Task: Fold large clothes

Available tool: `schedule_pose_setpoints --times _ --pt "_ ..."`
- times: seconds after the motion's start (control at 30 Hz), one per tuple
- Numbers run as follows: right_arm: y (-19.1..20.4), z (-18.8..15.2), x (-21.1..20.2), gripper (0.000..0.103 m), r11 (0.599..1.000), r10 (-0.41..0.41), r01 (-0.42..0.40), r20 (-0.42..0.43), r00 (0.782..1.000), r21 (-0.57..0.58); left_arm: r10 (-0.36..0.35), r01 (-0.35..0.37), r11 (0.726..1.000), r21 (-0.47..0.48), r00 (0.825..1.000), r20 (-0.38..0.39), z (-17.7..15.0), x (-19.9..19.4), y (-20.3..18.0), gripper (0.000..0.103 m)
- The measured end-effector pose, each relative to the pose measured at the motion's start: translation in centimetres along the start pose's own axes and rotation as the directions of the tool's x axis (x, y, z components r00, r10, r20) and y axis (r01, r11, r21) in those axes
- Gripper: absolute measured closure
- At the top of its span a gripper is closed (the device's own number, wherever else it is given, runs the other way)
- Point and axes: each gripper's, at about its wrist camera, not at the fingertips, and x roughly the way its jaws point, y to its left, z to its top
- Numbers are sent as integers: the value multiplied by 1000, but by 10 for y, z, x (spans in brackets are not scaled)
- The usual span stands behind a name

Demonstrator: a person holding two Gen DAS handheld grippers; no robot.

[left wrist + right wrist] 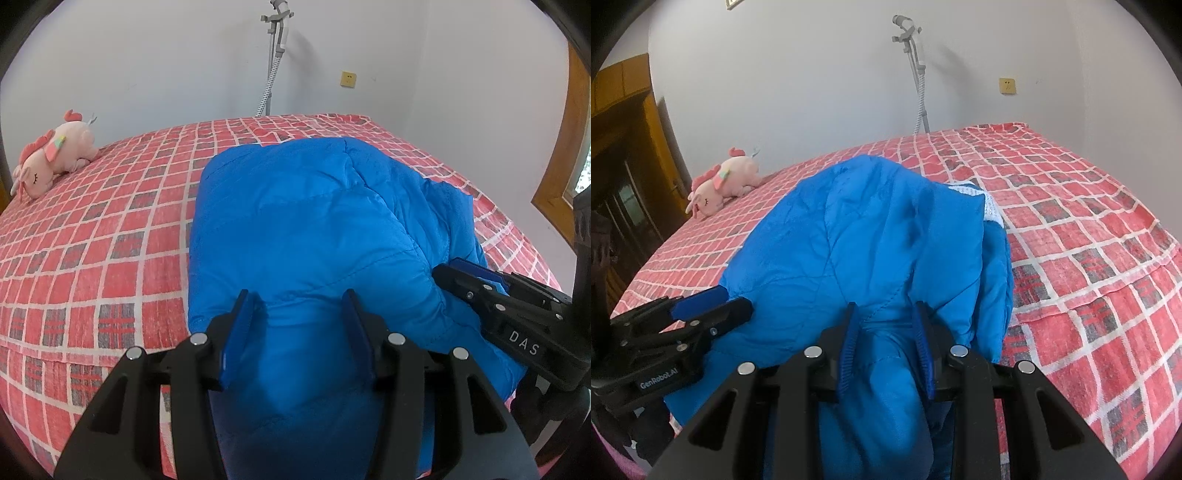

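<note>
Both claws are gripping the near edge of the blue puffer jacket [314, 221], which is lying bunched on the red checked bed [110, 240]. The left claw [301, 306] is clenching a thick fold; the right claw [886, 314] is pinching another. A pink plush toy [55, 155] is resting at ten o'clock.

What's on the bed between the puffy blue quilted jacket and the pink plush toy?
Nothing: only bare red checked bedspread lies between the blue quilted jacket and the pink plush toy. Both wrist views show it, the left wrist view most clearly.
</note>
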Motion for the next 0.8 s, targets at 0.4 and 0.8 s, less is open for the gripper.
schedule_pose_setpoints --times 0.4,0.8 --pt "3 14 -39 49 998 -61 61 8 998 -10 -33 31 998 -50 999 -39 11 -24 21 50" --pt "-39 19 -38 21 987 113 -87 -202 973 132 -65 54 992 -111 994 -90 22 -36 69 25"
